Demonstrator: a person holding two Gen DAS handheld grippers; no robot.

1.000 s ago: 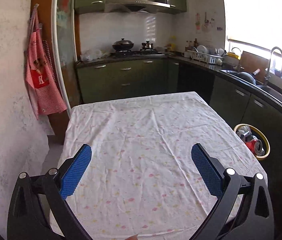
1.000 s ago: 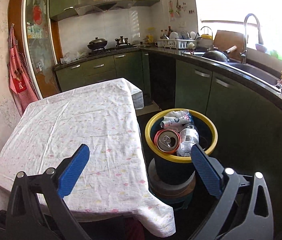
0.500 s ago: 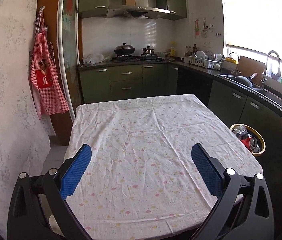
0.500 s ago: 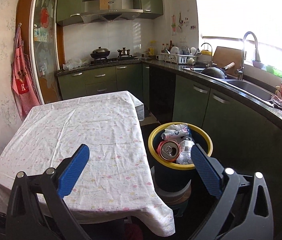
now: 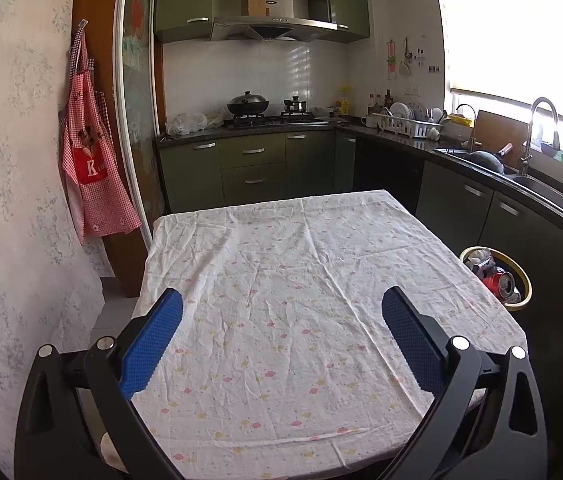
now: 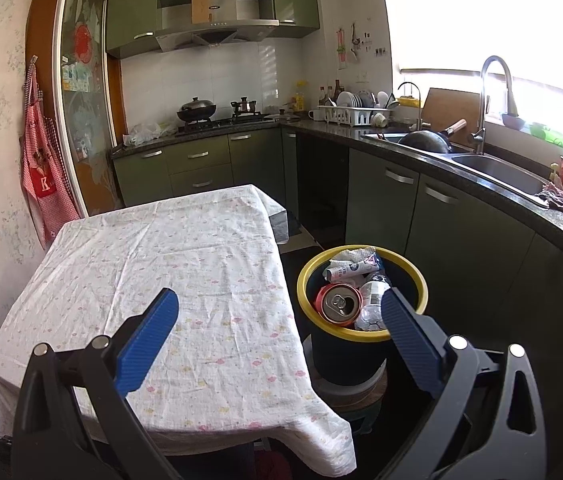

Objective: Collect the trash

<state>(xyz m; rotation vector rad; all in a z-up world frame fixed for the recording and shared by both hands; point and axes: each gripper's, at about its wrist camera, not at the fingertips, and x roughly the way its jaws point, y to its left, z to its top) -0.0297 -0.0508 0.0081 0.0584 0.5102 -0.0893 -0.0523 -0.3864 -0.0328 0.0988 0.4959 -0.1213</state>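
Observation:
A dark bin with a yellow rim (image 6: 421, 285) stands on a stool to the right of the table. It holds a red can (image 6: 337, 304), a crushed clear bottle (image 6: 371, 300) and crumpled paper (image 6: 351, 261). The bin also shows in the left wrist view (image 5: 523, 280) past the table's right edge. My right gripper (image 6: 279, 304) is open and empty, above the table's right edge and the bin. My left gripper (image 5: 281, 304) is open and empty above the near part of the table (image 5: 281, 264), which has a white flowered cloth with nothing on it.
Green kitchen cabinets (image 6: 401, 200) and a counter with a sink (image 6: 497, 168) run along the right, close to the bin. A stove with pots (image 5: 257, 112) is at the back. A red apron (image 5: 89, 172) hangs on the left wall.
Both grippers have drawn back and up from the table and bin, so more of the kitchen shows. Both stay open and empty.

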